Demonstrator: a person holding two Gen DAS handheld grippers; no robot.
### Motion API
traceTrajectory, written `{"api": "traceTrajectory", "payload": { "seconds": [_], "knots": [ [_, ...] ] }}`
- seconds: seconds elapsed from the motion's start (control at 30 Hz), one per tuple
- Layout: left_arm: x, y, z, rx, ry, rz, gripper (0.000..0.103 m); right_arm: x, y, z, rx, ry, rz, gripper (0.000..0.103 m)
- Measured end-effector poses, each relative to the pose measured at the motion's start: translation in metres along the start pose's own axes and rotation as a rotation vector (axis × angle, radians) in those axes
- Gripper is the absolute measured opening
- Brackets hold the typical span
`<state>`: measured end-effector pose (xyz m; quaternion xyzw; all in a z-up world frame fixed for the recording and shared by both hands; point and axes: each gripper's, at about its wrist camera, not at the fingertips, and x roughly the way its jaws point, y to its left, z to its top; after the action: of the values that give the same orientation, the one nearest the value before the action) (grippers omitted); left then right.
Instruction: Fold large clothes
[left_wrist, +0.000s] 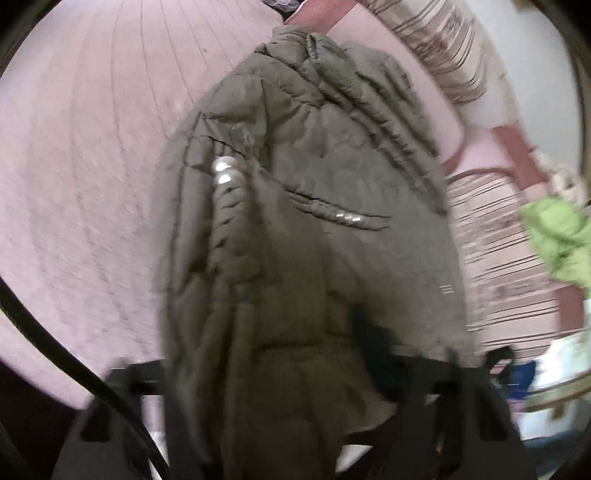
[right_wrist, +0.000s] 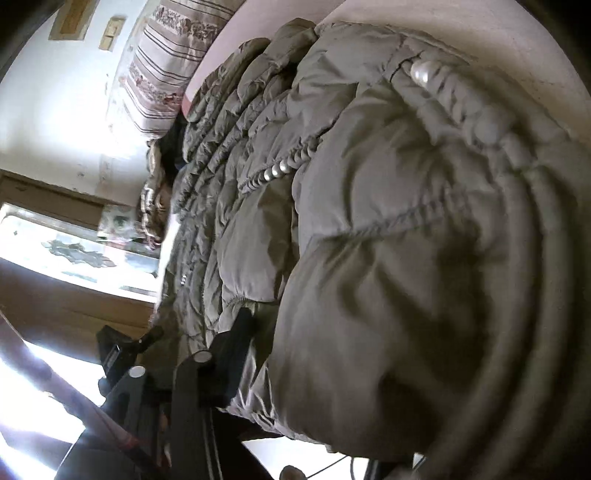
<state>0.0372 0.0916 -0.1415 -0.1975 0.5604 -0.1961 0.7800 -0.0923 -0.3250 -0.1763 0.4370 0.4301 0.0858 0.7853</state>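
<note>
An olive-green puffer jacket (left_wrist: 314, 184) with silver snap buttons lies lengthwise on a pink bedsheet (left_wrist: 92, 166). Its near end is bunched up between the black fingers of my left gripper (left_wrist: 295, 398), which is shut on the fabric. In the right wrist view the same jacket (right_wrist: 369, 258) fills most of the picture, puffed and creased. My right gripper (right_wrist: 295, 369) is shut on a thick fold of it. Only this gripper's left finger (right_wrist: 232, 354) shows, because the padding hides the other one. Both views are motion-blurred.
Striped pillows (left_wrist: 454, 48) lie along the bed's far right side, and a bright green cloth (left_wrist: 561, 236) lies at the right edge. A black cable (left_wrist: 74, 369) crosses the lower left. The right wrist view shows a striped pillow (right_wrist: 166, 66), a white wall and a bright window (right_wrist: 74, 251).
</note>
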Motion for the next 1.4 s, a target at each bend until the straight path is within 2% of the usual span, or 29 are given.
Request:
{"api": "traceTrajectory", "payload": {
  "seconds": [0.03,0.07,0.1,0.2,0.33,0.43,0.57,0.7,0.83,1.0,1.13,1.27,1.4],
  "knots": [
    [-0.002,-0.002,0.002,0.006,0.003,0.023,0.025,0.0,0.004,0.0,-0.008,-0.005,-0.016,0.034],
    [-0.006,-0.005,0.004,0.006,-0.003,0.026,0.021,-0.003,0.009,0.002,-0.017,-0.013,-0.024,0.027],
    [-0.012,-0.007,0.005,0.009,-0.016,0.025,0.02,-0.007,0.013,0.004,-0.022,-0.024,-0.022,0.022],
    [-0.039,-0.016,0.008,0.018,-0.075,-0.002,0.016,-0.023,0.033,0.009,-0.059,-0.068,-0.007,0.016],
    [-0.077,-0.028,0.006,0.052,-0.149,-0.034,0.015,-0.048,0.053,0.012,-0.105,-0.111,0.018,0.015],
    [-0.089,-0.03,-0.003,0.089,-0.161,-0.029,0.015,-0.064,0.065,0.003,-0.141,-0.113,0.025,0.015],
    [-0.089,-0.018,-0.016,0.1,-0.14,-0.014,0.016,-0.079,0.075,-0.011,-0.209,-0.101,0.004,0.015],
    [-0.079,-0.02,-0.003,0.093,-0.134,0.013,0.016,-0.069,0.085,-0.004,-0.247,-0.086,-0.035,0.015],
    [-0.088,-0.043,0.028,0.125,-0.214,0.028,0.016,-0.069,0.104,0.025,-0.286,-0.134,-0.035,0.014],
    [-0.09,-0.072,0.09,0.143,-0.292,0.064,0.016,-0.063,0.14,0.08,-0.335,-0.231,-0.076,0.014],
    [-0.077,-0.105,0.149,0.202,-0.346,0.154,0.016,-0.047,0.172,0.137,-0.363,-0.305,-0.123,0.014],
    [-0.048,-0.121,0.209,0.198,-0.353,0.263,0.017,-0.023,0.197,0.192,-0.371,-0.349,-0.178,0.014],
    [-0.007,-0.126,0.264,0.151,-0.314,0.333,0.017,0.018,0.209,0.248,-0.355,-0.349,-0.254,0.014]
  ]
}}
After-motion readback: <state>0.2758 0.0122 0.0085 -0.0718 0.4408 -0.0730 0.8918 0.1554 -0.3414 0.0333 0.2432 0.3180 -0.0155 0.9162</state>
